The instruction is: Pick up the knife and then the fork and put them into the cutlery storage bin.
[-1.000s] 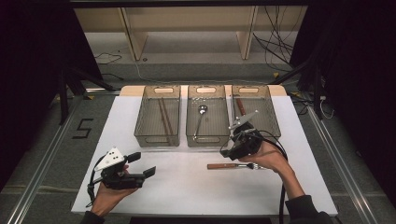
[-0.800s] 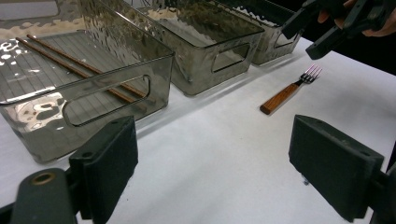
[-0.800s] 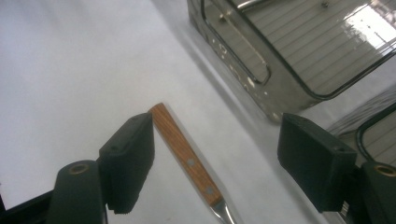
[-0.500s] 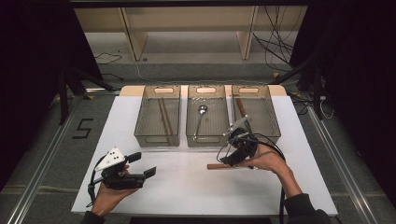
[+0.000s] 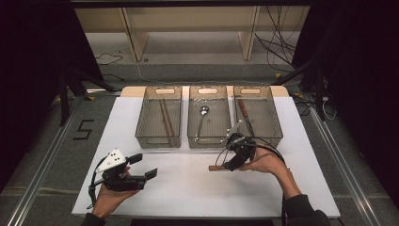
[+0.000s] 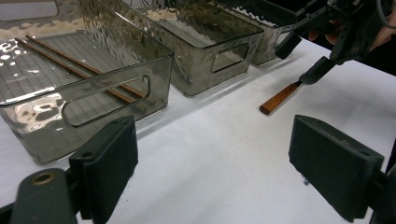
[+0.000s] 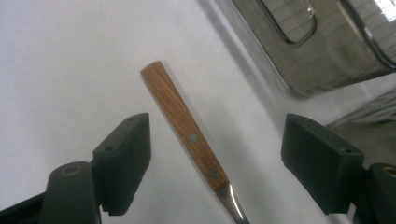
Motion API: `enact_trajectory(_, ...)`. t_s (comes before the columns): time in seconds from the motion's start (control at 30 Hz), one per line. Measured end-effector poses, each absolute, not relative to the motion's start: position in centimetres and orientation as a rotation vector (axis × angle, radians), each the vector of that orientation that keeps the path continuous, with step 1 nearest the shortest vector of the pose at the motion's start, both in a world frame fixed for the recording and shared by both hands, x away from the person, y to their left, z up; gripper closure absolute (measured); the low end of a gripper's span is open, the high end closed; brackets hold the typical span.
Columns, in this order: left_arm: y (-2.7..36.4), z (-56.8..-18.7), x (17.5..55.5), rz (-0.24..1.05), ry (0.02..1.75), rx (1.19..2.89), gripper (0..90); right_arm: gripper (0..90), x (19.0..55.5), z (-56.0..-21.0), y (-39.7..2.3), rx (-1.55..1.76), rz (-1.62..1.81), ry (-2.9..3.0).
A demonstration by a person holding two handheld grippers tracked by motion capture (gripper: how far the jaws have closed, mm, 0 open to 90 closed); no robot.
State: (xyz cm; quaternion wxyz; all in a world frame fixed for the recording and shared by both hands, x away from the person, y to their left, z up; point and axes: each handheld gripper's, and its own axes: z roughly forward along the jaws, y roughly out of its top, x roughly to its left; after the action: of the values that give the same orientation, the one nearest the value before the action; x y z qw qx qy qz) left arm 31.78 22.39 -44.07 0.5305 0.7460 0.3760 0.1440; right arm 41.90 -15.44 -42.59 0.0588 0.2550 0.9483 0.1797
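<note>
A utensil with a brown wooden handle (image 7: 184, 126) lies flat on the white table (image 5: 188, 193); its metal part runs off under the gripper. My right gripper (image 7: 219, 158) hangs just above it, open, one jaw on each side of the handle, touching nothing. From the high view that right gripper (image 5: 231, 162) covers most of the utensil, leaving the handle end (image 5: 215, 167) showing. My left gripper (image 5: 145, 165) is held open and empty over the near left of the table. The left gripper view looks across at the handle (image 6: 279, 99) and the right gripper (image 6: 306, 58).
Three clear bins stand in a row at the back: the left bin (image 5: 158, 140) holds chopsticks (image 5: 165, 117), the middle bin (image 5: 207, 141) a metal spoon (image 5: 202, 115), the right bin (image 5: 277, 134) a wooden-handled knife (image 5: 243, 113). A cable trails from the right gripper.
My right gripper has come down and slightly left, settling over the wooden-handled utensil with its jaws astride the handle. The utensil and my left gripper have stayed put.
</note>
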Motion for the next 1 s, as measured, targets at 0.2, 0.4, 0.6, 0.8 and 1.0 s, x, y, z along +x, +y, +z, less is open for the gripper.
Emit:
enact_trajectory(0.2,22.4,-44.1,31.8,0.344,0.897,1.780,15.2,29.9,41.8,-43.3,-15.5,0.774,0.492,2.903)
enact_trajectory(0.4,22.4,-44.1,31.8,0.345,0.895,1.785,15.2,33.4,41.7,-44.2,-15.6,0.770,0.424,2.931)
enact_trajectory(0.6,22.4,-44.1,31.8,0.345,0.896,1.785,15.3,41.5,42.0,-44.7,-15.5,0.762,0.381,2.948)
enact_trajectory(0.8,22.4,-44.1,31.8,0.345,0.897,1.783,15.3,48.9,42.3,-45.3,-15.5,0.753,0.341,2.965)
enact_trajectory(1.0,22.4,-44.1,31.8,0.346,0.896,1.786,15.2,55.9,42.3,-45.5,-15.3,0.746,0.309,2.979)
